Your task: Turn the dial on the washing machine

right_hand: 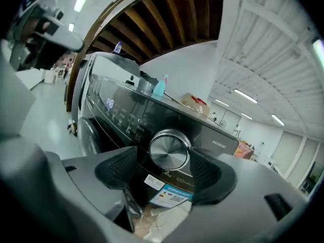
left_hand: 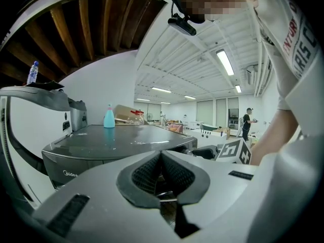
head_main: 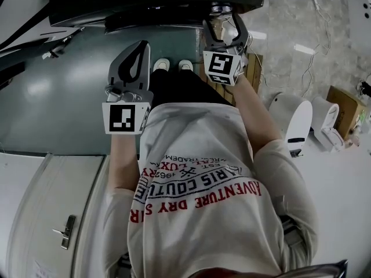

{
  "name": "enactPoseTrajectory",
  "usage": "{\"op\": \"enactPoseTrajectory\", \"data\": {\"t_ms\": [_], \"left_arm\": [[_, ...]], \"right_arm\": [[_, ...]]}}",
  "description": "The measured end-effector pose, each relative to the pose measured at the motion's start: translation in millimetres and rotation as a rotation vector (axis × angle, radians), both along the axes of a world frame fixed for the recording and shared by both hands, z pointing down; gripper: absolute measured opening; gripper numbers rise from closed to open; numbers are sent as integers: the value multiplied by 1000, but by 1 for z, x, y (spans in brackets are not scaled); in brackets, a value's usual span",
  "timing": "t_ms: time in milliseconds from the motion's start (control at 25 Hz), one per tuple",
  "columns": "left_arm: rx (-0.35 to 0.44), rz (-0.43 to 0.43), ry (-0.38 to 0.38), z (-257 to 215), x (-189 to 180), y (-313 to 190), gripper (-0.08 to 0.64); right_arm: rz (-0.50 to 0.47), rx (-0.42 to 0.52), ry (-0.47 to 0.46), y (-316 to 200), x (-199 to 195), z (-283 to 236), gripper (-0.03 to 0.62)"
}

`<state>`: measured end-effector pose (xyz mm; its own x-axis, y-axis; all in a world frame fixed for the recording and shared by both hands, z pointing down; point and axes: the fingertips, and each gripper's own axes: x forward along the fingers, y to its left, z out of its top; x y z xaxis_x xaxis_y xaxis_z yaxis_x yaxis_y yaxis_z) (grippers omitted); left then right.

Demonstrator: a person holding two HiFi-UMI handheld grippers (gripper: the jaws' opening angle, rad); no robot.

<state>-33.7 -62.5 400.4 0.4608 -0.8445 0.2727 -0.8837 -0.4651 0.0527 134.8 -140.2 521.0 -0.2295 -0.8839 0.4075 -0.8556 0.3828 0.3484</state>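
The washing machine is dark, with a round silver dial on its front panel. My right gripper stands open around the dial, one black pad on each side, and a small gap shows at each pad. In the head view the same gripper reaches up to the dial at the top of the frame. My left gripper is held lower and to the left, away from the dial. Its jaws are shut with nothing between them, as the left gripper view shows.
A blue bottle and other items stand on top of the machine. A grey-green machine top lies to my left. White appliances and a cardboard box stand on the floor at right. A white door with a handle is at lower left.
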Motion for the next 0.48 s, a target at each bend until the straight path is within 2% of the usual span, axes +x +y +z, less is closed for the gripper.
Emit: {"op": "enactPoseTrajectory", "data": {"t_ms": [160, 240, 360, 480], "left_arm": [[-2, -1, 4, 3, -3, 3, 17], [-19, 1, 2, 5, -4, 4, 17], [-19, 15, -11, 8, -4, 3, 17], [-19, 22, -12, 9, -3, 3, 17]], "right_arm": [[-23, 65, 208, -3, 3, 4, 318], [-41, 105, 265, -6, 3, 2, 317], [-40, 113, 294, -11, 4, 1, 311], [-24, 88, 269, -12, 4, 1, 288]]}}
